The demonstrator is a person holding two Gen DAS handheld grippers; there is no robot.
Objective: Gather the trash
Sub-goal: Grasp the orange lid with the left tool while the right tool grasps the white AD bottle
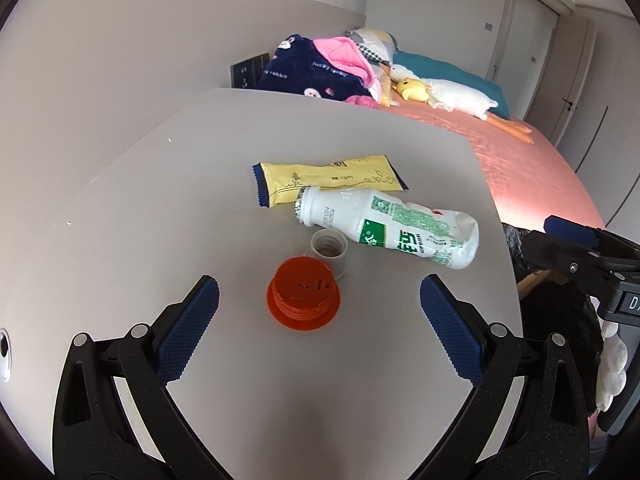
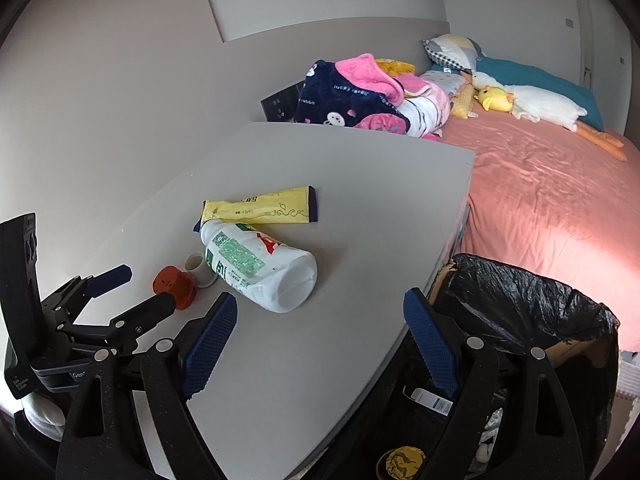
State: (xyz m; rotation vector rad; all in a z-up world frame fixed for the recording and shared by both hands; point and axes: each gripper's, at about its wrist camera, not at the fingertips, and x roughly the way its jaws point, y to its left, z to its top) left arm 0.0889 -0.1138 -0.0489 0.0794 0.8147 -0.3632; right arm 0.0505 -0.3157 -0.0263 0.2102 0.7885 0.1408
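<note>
Four pieces of trash lie on the worktop (image 1: 120, 208); the orange cap (image 1: 303, 298) sits dead ahead between the left gripper's (image 1: 319, 300) spread jaws, nearer it than the right gripper (image 2: 320, 322), also spread.

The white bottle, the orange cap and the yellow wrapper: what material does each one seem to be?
White bottle: thin matte plastic, probably; its base is crumpled inward.
Orange cap: rigid moulded plastic, with crisp ridges and a slight sheen.
Yellow wrapper: apparently plastic film; flat, with serrated ends.
</note>
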